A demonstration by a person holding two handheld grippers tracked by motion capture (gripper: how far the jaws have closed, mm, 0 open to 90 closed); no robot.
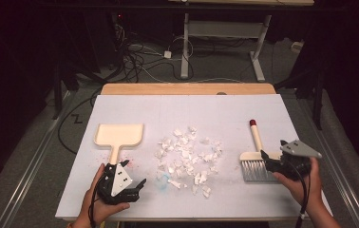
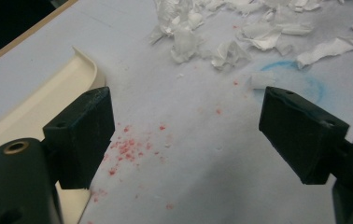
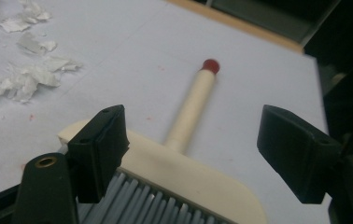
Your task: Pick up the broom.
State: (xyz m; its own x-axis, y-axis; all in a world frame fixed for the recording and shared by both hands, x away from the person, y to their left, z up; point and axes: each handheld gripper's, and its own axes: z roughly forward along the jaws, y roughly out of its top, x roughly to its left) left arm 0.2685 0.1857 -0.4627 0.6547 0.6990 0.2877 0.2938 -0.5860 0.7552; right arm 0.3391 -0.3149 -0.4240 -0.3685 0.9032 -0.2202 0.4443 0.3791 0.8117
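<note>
Your right gripper (image 1: 269,160), jaws wide and empty, hangs over the brush (image 1: 255,156); closing off-centre could knock it into the paper scraps (image 1: 187,154).

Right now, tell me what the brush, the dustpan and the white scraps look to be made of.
Brush: cream back and handle, smooth with a soft sheen, probably plastic; its grey bristles look synthetic.
Dustpan: same cream colour, moulded curved rim, likely plastic.
White scraps: thin, crumpled, torn edges, apparently paper or tissue.
</note>
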